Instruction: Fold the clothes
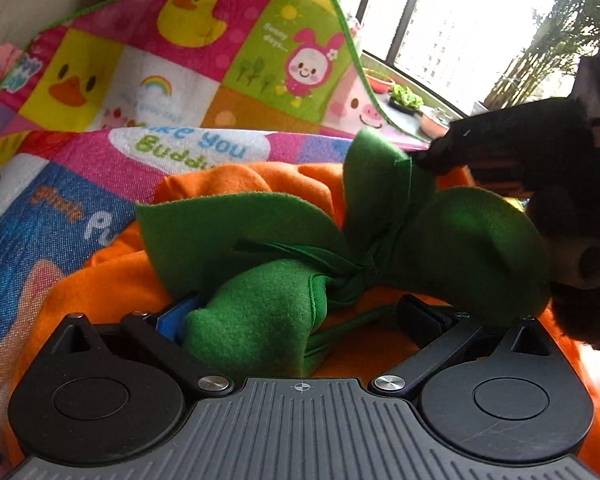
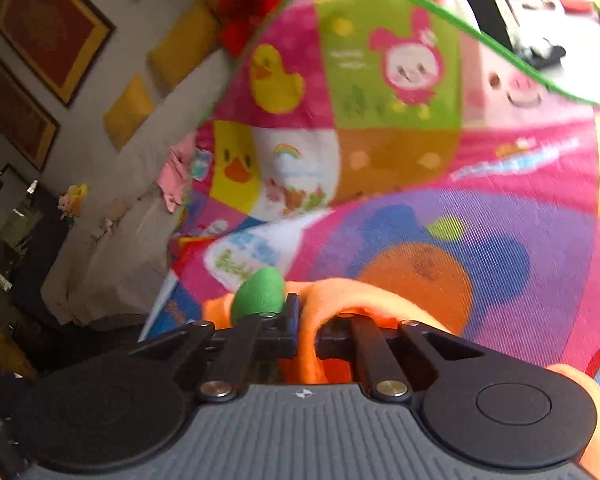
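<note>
Both grippers work an orange garment (image 1: pixel 112 280) lying on a cartoon blanket (image 1: pixel 148 76). Left gripper (image 1: pixel 300 312) is spread wide around green leaves (image 1: pixel 252 312); right gripper (image 2: pixel 308 328) pinches orange cloth just ahead.

My left gripper (image 1: pixel 300 320) has no room in front: green leaf flaps (image 1: pixel 236 236) and orange fleece (image 1: pixel 112 280) fill the gap. My right gripper (image 1: pixel 424 158) blocks the right side. Behind, the cartoon play mat (image 1: pixel 204 68) stands up like a wall. Above the mat's green edge, by the window (image 1: pixel 452 20), it looks open.
</note>
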{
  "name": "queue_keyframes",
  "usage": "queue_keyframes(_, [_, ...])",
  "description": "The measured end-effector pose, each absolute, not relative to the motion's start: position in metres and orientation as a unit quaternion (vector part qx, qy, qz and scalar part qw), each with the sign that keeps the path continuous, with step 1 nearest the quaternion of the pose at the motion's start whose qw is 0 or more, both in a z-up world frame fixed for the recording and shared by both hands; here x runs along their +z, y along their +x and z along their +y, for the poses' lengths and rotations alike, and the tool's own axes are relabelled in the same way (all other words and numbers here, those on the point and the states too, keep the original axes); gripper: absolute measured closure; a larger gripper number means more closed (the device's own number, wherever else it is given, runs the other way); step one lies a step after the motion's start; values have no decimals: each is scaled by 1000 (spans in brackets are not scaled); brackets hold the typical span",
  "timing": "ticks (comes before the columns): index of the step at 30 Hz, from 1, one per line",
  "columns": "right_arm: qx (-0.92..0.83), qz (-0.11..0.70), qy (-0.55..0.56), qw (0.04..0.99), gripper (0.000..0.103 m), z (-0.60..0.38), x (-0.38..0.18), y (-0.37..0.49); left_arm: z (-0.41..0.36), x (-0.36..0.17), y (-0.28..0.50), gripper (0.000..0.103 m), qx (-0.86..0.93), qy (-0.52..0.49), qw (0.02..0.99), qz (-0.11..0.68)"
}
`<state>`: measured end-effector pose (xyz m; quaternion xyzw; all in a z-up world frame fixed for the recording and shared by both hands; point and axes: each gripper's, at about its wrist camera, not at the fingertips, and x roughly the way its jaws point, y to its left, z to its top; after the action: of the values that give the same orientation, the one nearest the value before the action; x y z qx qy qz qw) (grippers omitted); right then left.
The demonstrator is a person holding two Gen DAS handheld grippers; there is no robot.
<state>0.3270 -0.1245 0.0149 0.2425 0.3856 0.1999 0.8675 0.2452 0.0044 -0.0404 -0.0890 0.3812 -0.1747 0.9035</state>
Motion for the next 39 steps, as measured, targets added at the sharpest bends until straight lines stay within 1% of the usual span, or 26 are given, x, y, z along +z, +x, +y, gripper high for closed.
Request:
queue_keyframes(4, [211, 348, 234, 883, 98, -124, 43, 310, 13, -32, 243, 0, -185, -104, 904, 372])
queue_keyframes(7, [235, 336, 219, 885, 98, -123, 59, 283, 19, -25, 240, 0, -193, -115, 904, 364])
queue_keyframes(11, [262, 345, 181, 883, 98, -113, 65, 239, 44, 19, 228, 0, -176, -132, 928, 300])
queue_keyframes(14, [271, 376, 163, 871, 98, -104, 51, 212, 45, 31, 230, 0, -168, -139, 933, 284])
queue_keyframes(17, [257, 425, 144, 856, 99, -96, 24, 191, 32, 18, 235, 0, -158, -117, 932, 306])
queue_keyframes(19, [248, 440, 143, 851, 99, -98, 11, 181, 23, 5, 237, 0, -146, -88, 930, 326])
queue_keyframes(22, [239, 425, 129, 863, 99, -106, 22, 169, 13, -22, 237, 0, -114, -29, 924, 364])
queue_keyframes(24, [232, 405, 102, 879, 98, -112, 38, 161, 12, -38, 232, 0, -113, -19, 916, 384])
queue_keyframes(28, [227, 345, 57, 909, 93, -125, 80, 145, 13, -47, 226, 0, -110, -16, 912, 396])
queue_keyframes(30, [218, 308, 46, 925, 89, -127, 96, 148, 13, -47, 227, 0, -108, -17, 911, 397])
queue_keyframes(31, [215, 291, 44, 931, 83, -127, 103, 147, 12, -46, 228, 0, -108, -17, 911, 398])
queue_keyframes(32, [215, 281, 41, 934, 75, -126, 106, 149, 11, -45, 227, 0, -107, -16, 911, 399])
queue_keyframes(34, [210, 298, 19, 931, 65, -120, 93, 160, 12, -46, 227, 0, -107, -16, 910, 400])
queue_keyframes(37, [202, 324, -15, 924, 62, -110, 73, 176, 16, -50, 229, 0, -111, -33, 906, 408])
queue_keyframes(39, [196, 341, -37, 918, 62, -103, 60, 187, 27, -52, 230, 0, -118, -69, 897, 420])
